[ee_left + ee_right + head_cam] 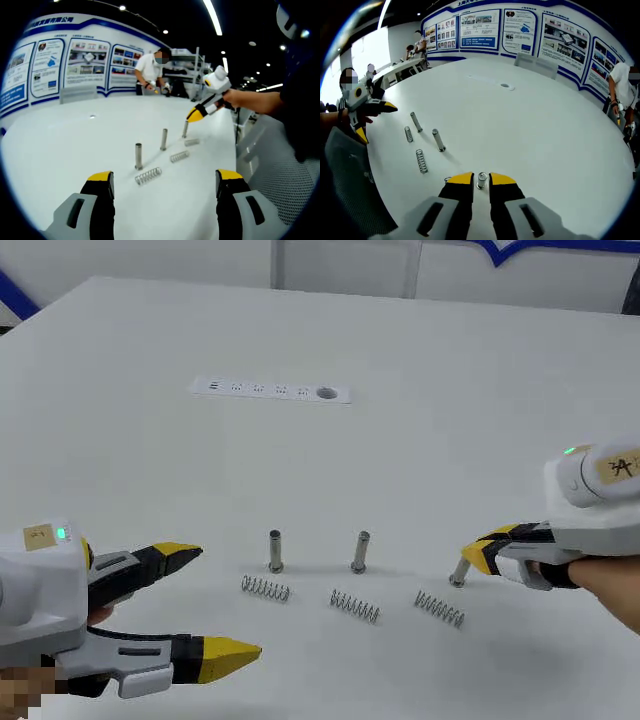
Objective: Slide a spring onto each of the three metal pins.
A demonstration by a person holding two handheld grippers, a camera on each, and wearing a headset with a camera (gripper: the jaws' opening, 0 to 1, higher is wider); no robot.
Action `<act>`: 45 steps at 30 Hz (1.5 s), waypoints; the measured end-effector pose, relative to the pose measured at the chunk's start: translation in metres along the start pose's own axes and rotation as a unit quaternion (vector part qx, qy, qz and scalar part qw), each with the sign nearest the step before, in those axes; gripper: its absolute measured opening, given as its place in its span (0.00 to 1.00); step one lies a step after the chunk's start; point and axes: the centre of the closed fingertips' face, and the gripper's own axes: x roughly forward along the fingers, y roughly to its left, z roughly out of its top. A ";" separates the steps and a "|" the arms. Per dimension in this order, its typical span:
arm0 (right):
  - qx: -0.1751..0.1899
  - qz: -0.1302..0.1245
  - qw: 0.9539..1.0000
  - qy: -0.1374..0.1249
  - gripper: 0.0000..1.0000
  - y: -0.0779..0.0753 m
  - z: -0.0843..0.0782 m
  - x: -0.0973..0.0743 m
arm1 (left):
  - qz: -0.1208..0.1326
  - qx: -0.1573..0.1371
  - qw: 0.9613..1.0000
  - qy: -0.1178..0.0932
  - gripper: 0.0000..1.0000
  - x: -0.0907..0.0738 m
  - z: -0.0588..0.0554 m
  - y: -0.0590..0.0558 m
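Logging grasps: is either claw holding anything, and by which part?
The right claw grips the rightmost pin near its top; the left claw is open and empty.

White table (450,440): pins (275,550), three springs (265,588), power strip (270,390).

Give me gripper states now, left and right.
Left gripper: open, empty.
Right gripper: closed on the rightmost pin.

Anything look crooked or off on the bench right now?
The right-hand pin leans, while the other two pins stand upright. The right gripper has its jaws closed around the leaning pin's top, which likely explains the tilt. The springs lie flat, apparently undamaged.
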 end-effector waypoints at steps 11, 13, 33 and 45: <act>-0.015 0.010 1.000 0.005 0.14 0.013 -0.008 -0.011 | -0.002 0.000 1.000 0.000 0.85 0.000 0.000 -0.001; -0.020 0.017 1.000 0.009 0.14 0.017 -0.011 -0.011 | -0.002 0.000 1.000 0.000 0.85 0.001 0.000 -0.001; -0.129 0.089 0.984 0.088 0.16 0.061 -0.028 0.026 | -0.001 -0.003 1.000 0.000 0.85 0.000 -0.003 -0.002; -0.155 0.114 0.969 0.152 0.16 0.061 -0.041 0.043 | 0.006 -0.008 1.000 -0.003 0.85 -0.002 -0.004 -0.001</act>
